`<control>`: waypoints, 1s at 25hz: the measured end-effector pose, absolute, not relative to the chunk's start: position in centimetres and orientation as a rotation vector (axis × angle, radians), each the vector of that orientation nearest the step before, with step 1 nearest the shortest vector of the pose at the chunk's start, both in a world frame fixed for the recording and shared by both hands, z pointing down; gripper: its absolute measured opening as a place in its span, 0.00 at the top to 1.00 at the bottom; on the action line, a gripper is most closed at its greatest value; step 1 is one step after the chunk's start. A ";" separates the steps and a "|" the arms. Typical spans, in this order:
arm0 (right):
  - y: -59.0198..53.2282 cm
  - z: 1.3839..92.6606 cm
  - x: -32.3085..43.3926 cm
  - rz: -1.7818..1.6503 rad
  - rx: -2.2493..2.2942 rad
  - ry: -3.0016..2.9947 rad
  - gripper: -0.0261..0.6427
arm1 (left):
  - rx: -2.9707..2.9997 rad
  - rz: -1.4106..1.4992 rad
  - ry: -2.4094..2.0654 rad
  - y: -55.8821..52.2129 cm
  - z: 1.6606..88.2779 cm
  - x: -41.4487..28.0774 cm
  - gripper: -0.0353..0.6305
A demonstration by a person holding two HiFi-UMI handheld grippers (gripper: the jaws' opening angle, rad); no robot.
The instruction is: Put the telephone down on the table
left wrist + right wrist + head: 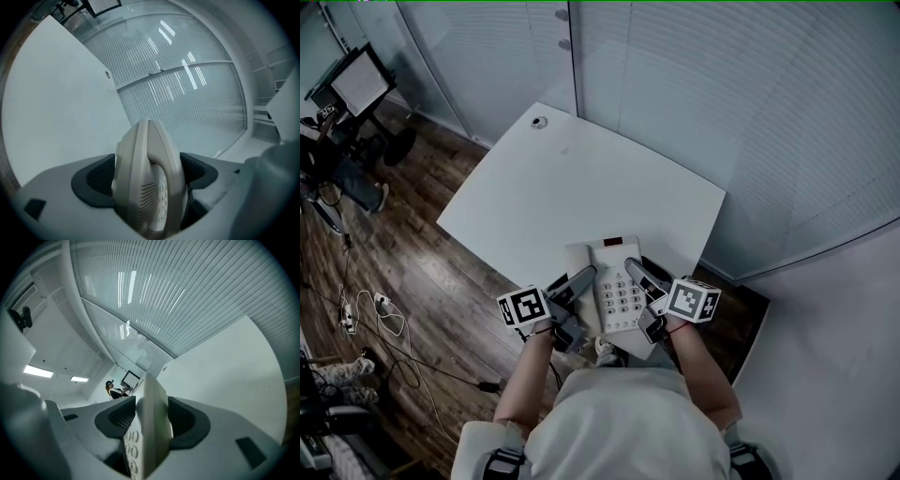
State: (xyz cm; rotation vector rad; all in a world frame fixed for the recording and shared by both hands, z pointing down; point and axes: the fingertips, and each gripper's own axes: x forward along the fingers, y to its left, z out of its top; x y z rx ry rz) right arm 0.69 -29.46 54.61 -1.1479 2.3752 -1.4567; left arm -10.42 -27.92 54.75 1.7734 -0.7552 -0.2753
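A white table (581,187) on wooden floor (422,281) bears a small round fitting (539,122) near its far corner

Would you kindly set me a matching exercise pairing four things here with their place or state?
1 left gripper
2 right gripper
3 telephone
4 table

a white, wood floor beside it
b shut on the handset side
c held by both grippers
d shut on the keypad edge

Pairs: 1-b, 2-d, 3-c, 4-a
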 end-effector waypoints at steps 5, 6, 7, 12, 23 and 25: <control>-27.3 54.1 0.8 -1.447 -1.163 2.378 0.63 | 1.778 -0.275 -0.754 -25.8 54.2 -10.4 0.32; -28.1 54.3 0.7 -1.448 -1.166 2.383 0.63 | 1.776 -0.275 -0.755 -26.6 54.3 -10.5 0.32; -29.1 54.5 0.7 -1.449 -1.168 2.389 0.63 | 1.772 -0.275 -0.758 -27.6 54.5 -10.5 0.32; -32.2 56.4 0.8 -1.459 -1.166 2.395 0.63 | 1.754 -0.262 -0.765 -30.6 56.8 -10.2 0.32; -32.9 60.0 1.6 -1.507 -1.203 2.369 0.63 | 1.723 -0.212 -0.766 -31.5 60.0 -9.4 0.32; -33.0 60.4 1.7 -1.514 -1.212 2.367 0.63 | 1.717 -0.205 -0.770 -31.6 60.4 -9.3 0.32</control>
